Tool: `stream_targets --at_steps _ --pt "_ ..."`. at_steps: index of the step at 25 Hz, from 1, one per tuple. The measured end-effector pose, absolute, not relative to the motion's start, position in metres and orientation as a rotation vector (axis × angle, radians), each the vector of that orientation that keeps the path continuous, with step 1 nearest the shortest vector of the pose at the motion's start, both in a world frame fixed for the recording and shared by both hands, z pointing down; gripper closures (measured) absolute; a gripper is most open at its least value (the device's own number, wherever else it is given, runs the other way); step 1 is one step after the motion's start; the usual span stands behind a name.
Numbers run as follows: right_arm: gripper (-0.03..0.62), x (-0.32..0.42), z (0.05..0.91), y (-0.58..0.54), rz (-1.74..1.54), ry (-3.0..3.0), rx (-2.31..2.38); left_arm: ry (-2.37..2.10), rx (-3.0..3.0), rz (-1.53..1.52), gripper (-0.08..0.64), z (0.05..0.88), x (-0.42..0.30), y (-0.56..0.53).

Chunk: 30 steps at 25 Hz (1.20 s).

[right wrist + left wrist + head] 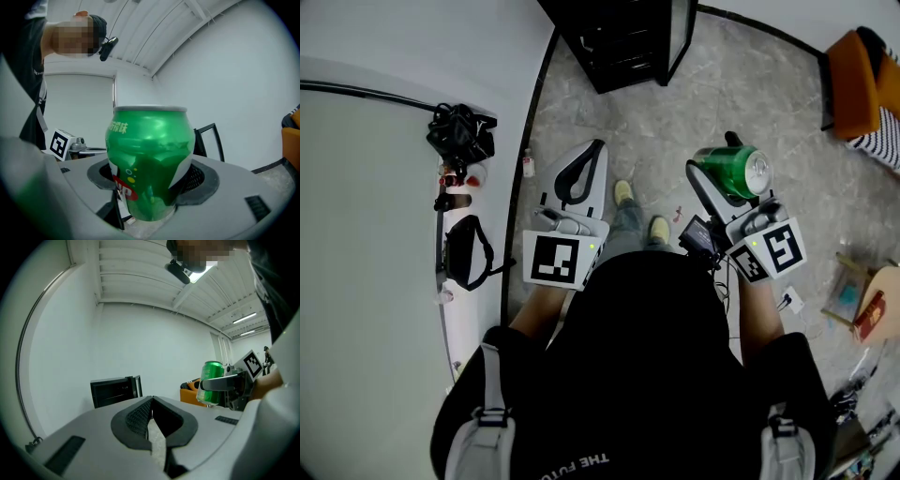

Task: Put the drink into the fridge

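Observation:
A green drink can (pixel 733 172) is clamped between the jaws of my right gripper (pixel 727 183); up close the green drink can (pixel 149 161) fills the right gripper view, held upright in my right gripper (pixel 150 187). My left gripper (pixel 577 178) is shut with nothing in it, its jaw tips meeting. In the left gripper view my left gripper (pixel 151 411) points toward a small black fridge (pixel 115 390) with its door open, and the can (pixel 212 382) shows at the right. The fridge (pixel 623 42) stands on the floor ahead at the top of the head view.
A white wall (pixel 384 187) runs along the left, with a black bag (pixel 461 131) and a strap (pixel 464 251) on a ledge. An orange chair (pixel 855 80) stands at the far right. Clutter lies on the floor at the lower right (pixel 862 309). My feet (pixel 639 211) stand on grey tile.

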State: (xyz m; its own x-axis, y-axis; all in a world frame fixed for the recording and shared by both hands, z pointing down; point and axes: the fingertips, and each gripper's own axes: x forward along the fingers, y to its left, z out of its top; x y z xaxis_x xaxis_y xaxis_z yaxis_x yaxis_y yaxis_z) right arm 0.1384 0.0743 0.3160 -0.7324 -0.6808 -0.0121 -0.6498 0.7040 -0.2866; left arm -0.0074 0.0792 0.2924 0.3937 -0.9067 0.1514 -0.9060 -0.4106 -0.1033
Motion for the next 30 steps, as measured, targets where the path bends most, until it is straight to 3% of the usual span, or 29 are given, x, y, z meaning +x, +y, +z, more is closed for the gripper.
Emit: stream_targets --at_steps 30 --pt "0.253 0.029 0.309 -0.066 -0.399 2.791 -1.174 1.678 -2.675 -0.206 0.548 0.293 -0.119 -0.07"
